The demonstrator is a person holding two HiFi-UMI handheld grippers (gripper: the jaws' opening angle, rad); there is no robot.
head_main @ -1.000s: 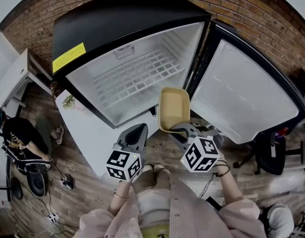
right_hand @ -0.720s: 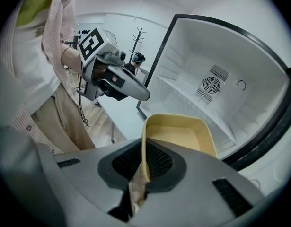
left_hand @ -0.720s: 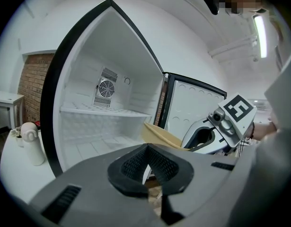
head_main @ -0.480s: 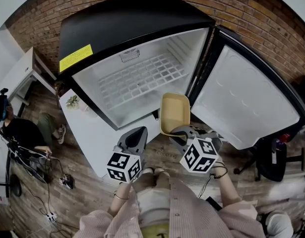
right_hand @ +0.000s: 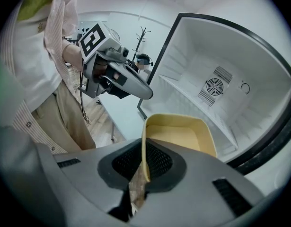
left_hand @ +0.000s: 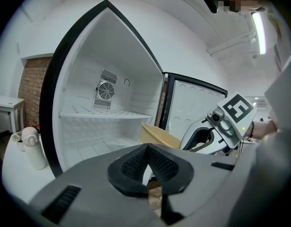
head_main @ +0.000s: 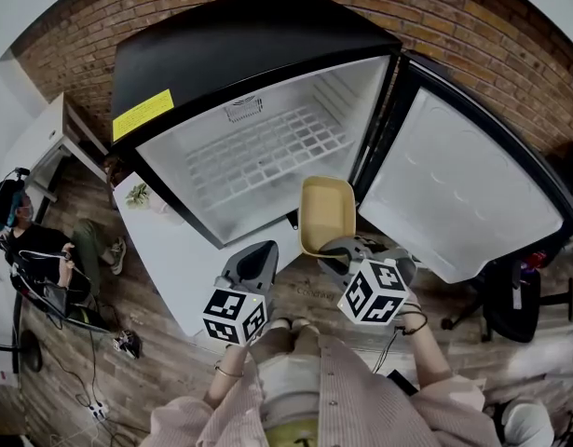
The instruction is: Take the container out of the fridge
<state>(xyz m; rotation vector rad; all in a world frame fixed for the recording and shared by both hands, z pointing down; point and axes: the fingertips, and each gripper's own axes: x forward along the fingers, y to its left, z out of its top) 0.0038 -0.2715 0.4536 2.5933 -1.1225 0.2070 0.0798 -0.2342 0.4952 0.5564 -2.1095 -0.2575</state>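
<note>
A pale yellow rectangular container (head_main: 326, 212) hangs in front of the open fridge (head_main: 258, 147), outside its white compartment. My right gripper (head_main: 333, 247) is shut on the container's near rim, and the right gripper view shows the thin wall of the container (right_hand: 179, 132) pinched between the pads of the right gripper (right_hand: 143, 167). To its left, my left gripper (head_main: 259, 250) points at the fridge, shut and holding nothing. In the left gripper view the black pads of the left gripper (left_hand: 148, 161) meet, with the container (left_hand: 156, 135) beyond them on the right.
The fridge door (head_main: 463, 189) stands swung open to the right. A wire shelf (head_main: 267, 142) spans the compartment. A white table (head_main: 170, 250) with a small white item (head_main: 135, 192) stands left of the fridge. A seated person (head_main: 34, 250) is at far left, an office chair (head_main: 510, 296) at right.
Both grippers and the container have kept their places. The head view has shifted slightly, and the seated person at the left has moved.
</note>
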